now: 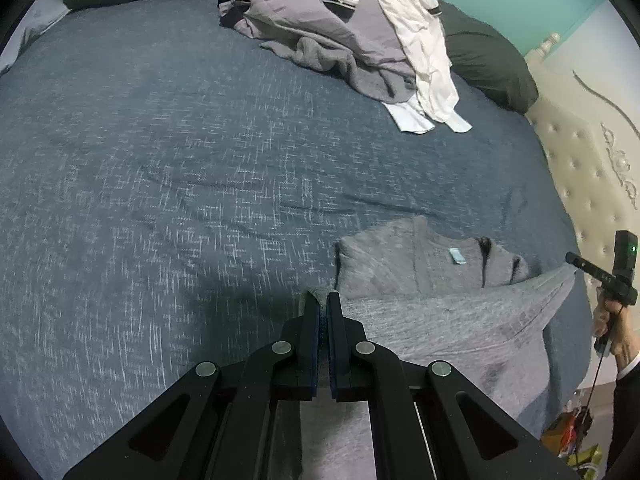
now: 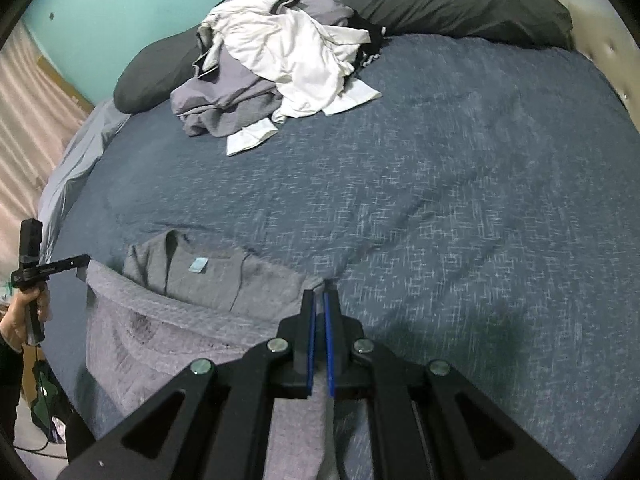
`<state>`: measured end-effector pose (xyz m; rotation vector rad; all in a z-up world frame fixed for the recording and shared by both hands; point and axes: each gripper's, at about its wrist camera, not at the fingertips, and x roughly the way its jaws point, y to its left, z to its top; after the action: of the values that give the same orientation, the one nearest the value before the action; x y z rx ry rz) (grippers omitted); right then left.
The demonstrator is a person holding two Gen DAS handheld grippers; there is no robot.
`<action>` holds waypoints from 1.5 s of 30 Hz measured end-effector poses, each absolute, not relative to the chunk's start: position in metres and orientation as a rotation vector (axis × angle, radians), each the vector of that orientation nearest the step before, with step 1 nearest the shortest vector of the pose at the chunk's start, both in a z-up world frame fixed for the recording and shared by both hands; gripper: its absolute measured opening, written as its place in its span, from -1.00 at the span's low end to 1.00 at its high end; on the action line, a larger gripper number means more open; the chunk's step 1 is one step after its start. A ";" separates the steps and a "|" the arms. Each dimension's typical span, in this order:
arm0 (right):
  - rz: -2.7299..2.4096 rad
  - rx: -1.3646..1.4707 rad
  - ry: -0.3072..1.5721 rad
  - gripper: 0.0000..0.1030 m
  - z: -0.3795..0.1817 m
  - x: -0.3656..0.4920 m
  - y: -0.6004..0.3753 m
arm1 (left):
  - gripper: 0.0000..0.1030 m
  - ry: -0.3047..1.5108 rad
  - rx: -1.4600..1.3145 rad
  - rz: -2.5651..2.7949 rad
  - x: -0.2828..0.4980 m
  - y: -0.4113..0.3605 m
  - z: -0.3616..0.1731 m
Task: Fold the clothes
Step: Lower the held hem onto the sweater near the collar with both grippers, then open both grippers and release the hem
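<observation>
Left hand-held gripper (image 1: 324, 300) clamped on one corner of the grey sweater (image 1: 420, 268), right hand-held gripper (image 2: 320, 298) clamped on the other. Sweater lies on the bed (image 1: 180, 160), lower half hidden under both grippers. Clothes pile (image 2: 276, 68) beyond; bedspread motion-blurred.

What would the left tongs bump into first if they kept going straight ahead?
Probably the blue bedspread. The left tongs tilt downward, shut on the grey garment, with bare bed just ahead; depth is hard to judge.
</observation>
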<state>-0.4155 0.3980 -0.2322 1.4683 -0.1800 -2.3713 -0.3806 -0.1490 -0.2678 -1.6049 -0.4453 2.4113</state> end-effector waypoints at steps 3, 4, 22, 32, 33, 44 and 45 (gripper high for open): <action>-2.377 1.482 -0.191 -0.93 -0.243 -0.426 0.400 | -0.94 -0.470 -1.599 2.411 -0.389 -0.150 -0.276; -2.380 1.491 -0.191 -0.93 -0.247 -0.428 0.401 | -0.94 -0.481 -1.598 2.410 -0.392 -0.150 -0.280; -2.484 1.500 -0.404 -0.87 -0.300 -0.443 0.417 | -0.70 -0.648 -1.599 2.374 -0.406 -0.155 -0.315; -2.477 1.450 -0.376 -0.76 -0.291 -0.411 0.426 | -0.23 -0.640 -1.466 2.441 -0.370 -0.180 -0.297; -2.470 1.444 -0.378 -0.71 -0.292 -0.408 0.426 | -0.23 -0.635 -1.464 2.430 -0.366 -0.180 -0.300; -2.441 1.482 -0.275 -0.68 -0.313 -0.396 0.408 | -0.23 -0.457 -1.507 2.417 -0.348 -0.163 -0.329; -2.441 1.479 -0.271 -0.68 -0.314 -0.397 0.406 | -0.23 -0.455 -1.493 2.424 -0.348 -0.162 -0.328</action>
<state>-0.3972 0.4063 -0.3135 1.4786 -0.2711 -2.4409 -0.3484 -0.1625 -0.3283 -1.4926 -0.4555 2.4243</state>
